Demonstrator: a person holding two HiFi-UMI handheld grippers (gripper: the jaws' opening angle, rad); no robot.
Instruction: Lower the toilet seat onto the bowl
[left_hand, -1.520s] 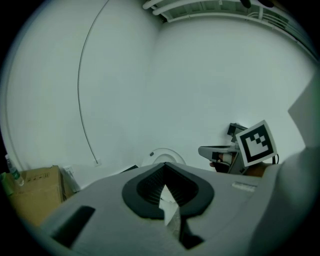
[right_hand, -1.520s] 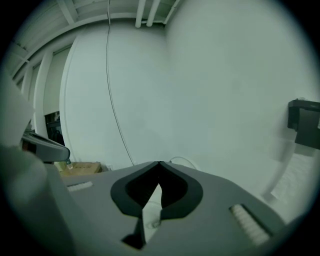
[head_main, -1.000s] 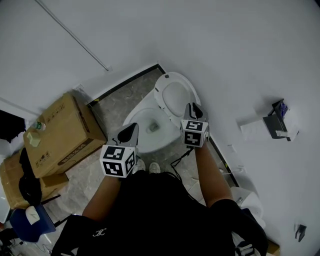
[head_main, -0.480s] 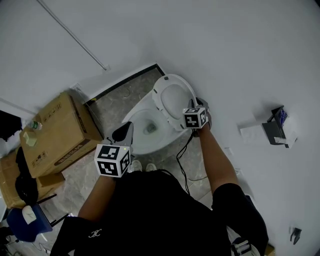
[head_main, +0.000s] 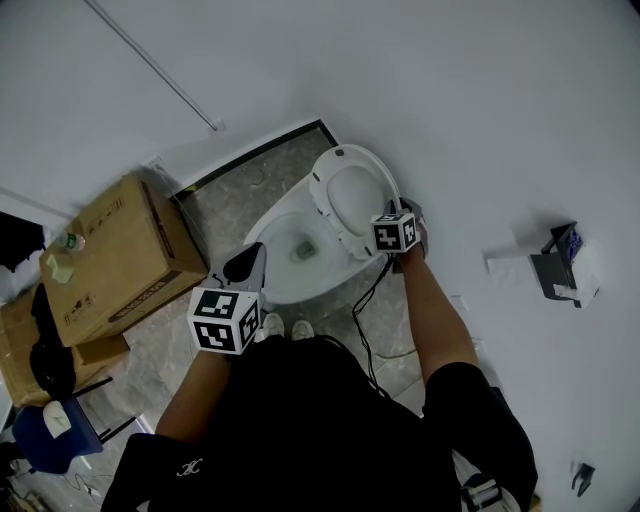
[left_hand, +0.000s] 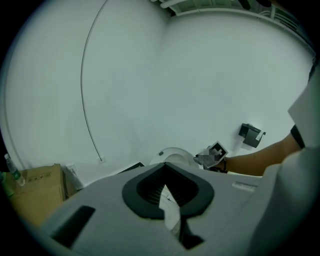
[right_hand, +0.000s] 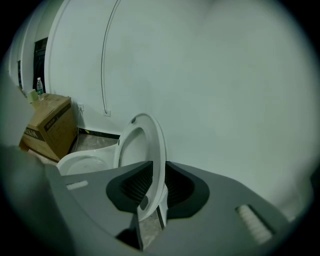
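Toilet seat (head_main: 326, 205) stood raised at the far end of the bowl (head_main: 272, 252), right rim pinched in the closing right gripper (head_main: 407, 213), left gripper (head_main: 250, 263) slightly parted and empty nearby; likely risk was the thin edge-hold slipping mid-swing and the seat slamming down.

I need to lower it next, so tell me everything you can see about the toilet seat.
The seat is a white, glossy, plastic-looking oval with a small round mark near its top. It is raised, standing roughly upright over the rear of the bowl. The right tool has its jaws closing on the seat's side rim. Nothing else visibly touches it.
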